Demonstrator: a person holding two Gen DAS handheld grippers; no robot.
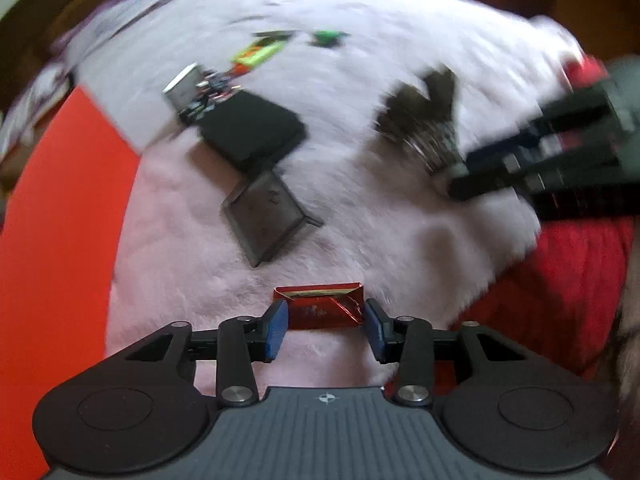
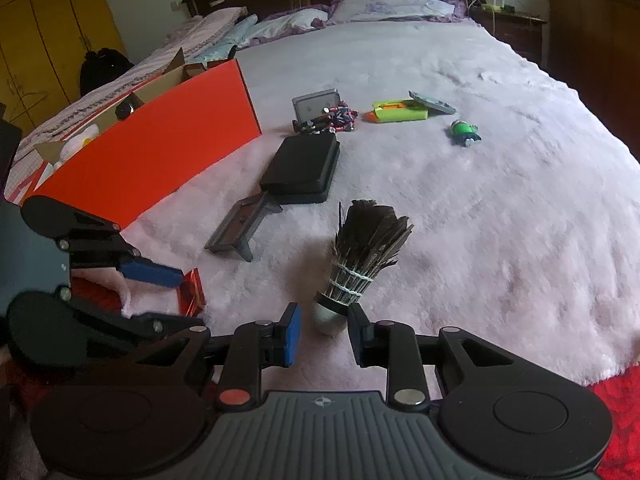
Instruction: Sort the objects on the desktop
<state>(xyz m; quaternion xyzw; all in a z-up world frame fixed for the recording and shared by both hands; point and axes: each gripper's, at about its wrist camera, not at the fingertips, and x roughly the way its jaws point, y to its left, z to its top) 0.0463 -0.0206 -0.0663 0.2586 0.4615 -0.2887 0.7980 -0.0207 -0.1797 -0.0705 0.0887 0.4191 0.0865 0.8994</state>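
Note:
My left gripper (image 1: 325,320) is shut on a red foil packet (image 1: 320,307), held across the pink fluffy blanket (image 1: 360,92); the packet also shows in the right wrist view (image 2: 192,292) between the left fingers. My right gripper (image 2: 324,334) is open around the grey cork of a dark-feathered shuttlecock (image 2: 360,256), which stands tilted on the blanket. The pads do not visibly touch it. In the left wrist view the shuttlecock (image 1: 424,120) is blurred, with the right gripper (image 1: 456,178) at its base.
An orange cardboard box (image 2: 152,148) with items inside stands at the left. On the blanket lie a black case (image 2: 300,168), a grey frame (image 2: 236,228), a grey box with batteries (image 2: 320,114), a green-orange item (image 2: 400,111) and a green toy (image 2: 464,132).

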